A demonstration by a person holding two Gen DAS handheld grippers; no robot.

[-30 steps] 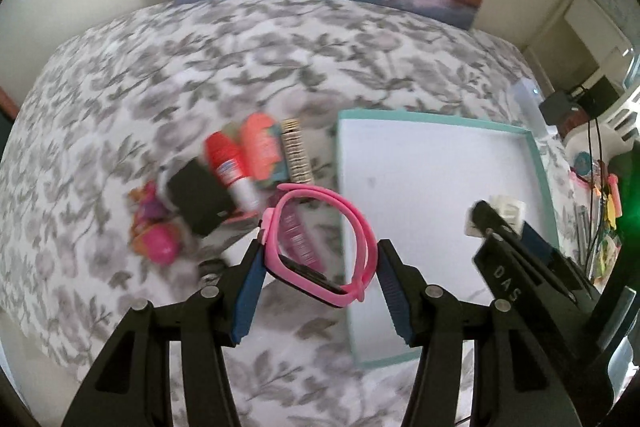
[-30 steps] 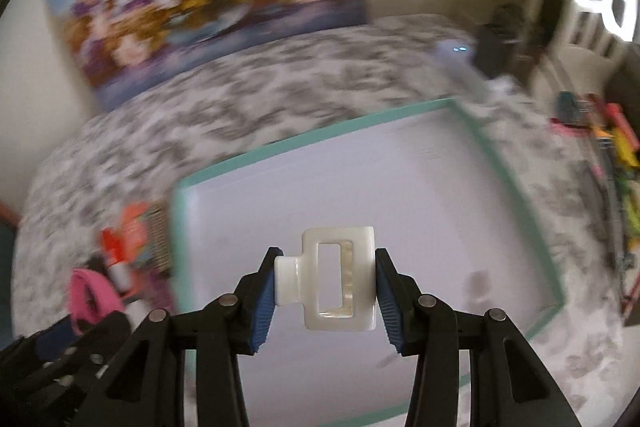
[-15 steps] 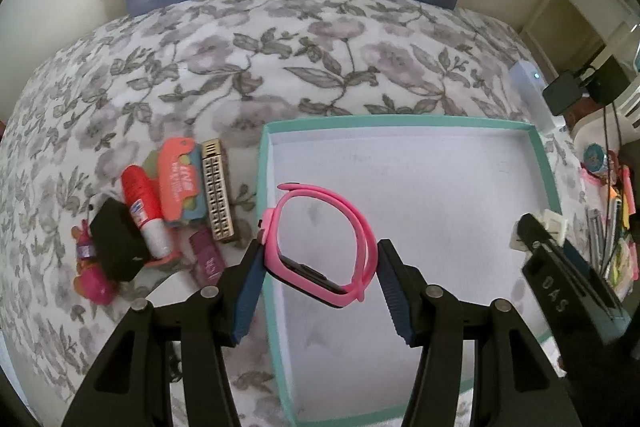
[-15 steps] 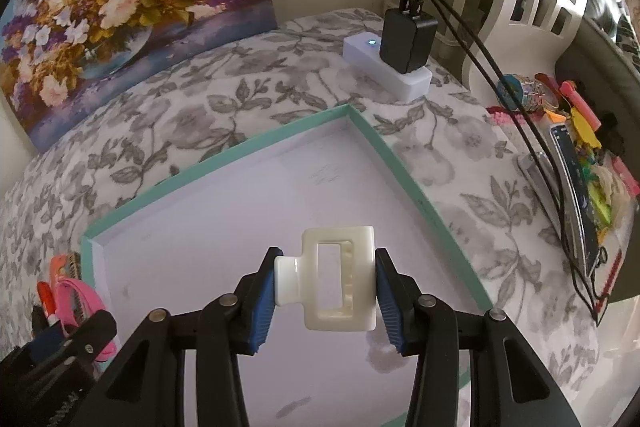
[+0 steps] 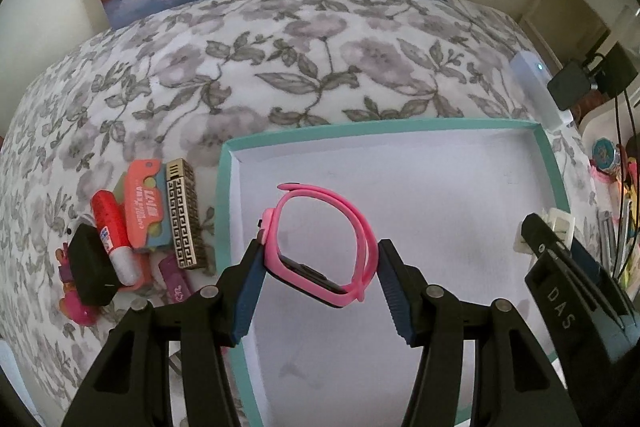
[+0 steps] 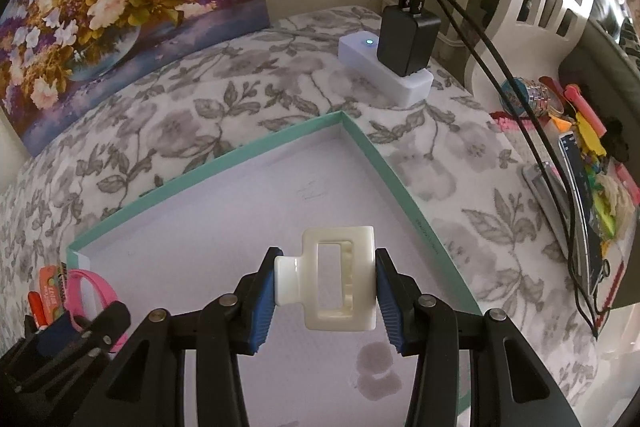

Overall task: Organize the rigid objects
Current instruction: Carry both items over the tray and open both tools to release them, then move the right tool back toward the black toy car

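My left gripper (image 5: 320, 263) is shut on a pink wristband watch (image 5: 352, 227) and holds it above the left part of the teal-rimmed white box (image 5: 554, 167). My right gripper (image 6: 325, 287) is shut on a white hair claw clip (image 6: 340, 321) and holds it above the box floor (image 6: 224, 227) near its right side. The right gripper also shows at the right edge of the left wrist view (image 5: 560, 259). The pink watch shows at the lower left of the right wrist view (image 6: 100, 287).
A pile lies left of the box on the floral bedspread: a red tube (image 5: 110, 227), an orange card (image 5: 144, 211), a patterned metal bar (image 5: 184, 215), a black block (image 5: 90, 271). A white power strip with a black charger (image 6: 404, 43) sits beyond the box. Cables and stationery clutter the right side (image 6: 580, 167).
Both grippers have moved further over the box with their objects held. The left wrist view has shifted right, so the pile now lies further to the left.
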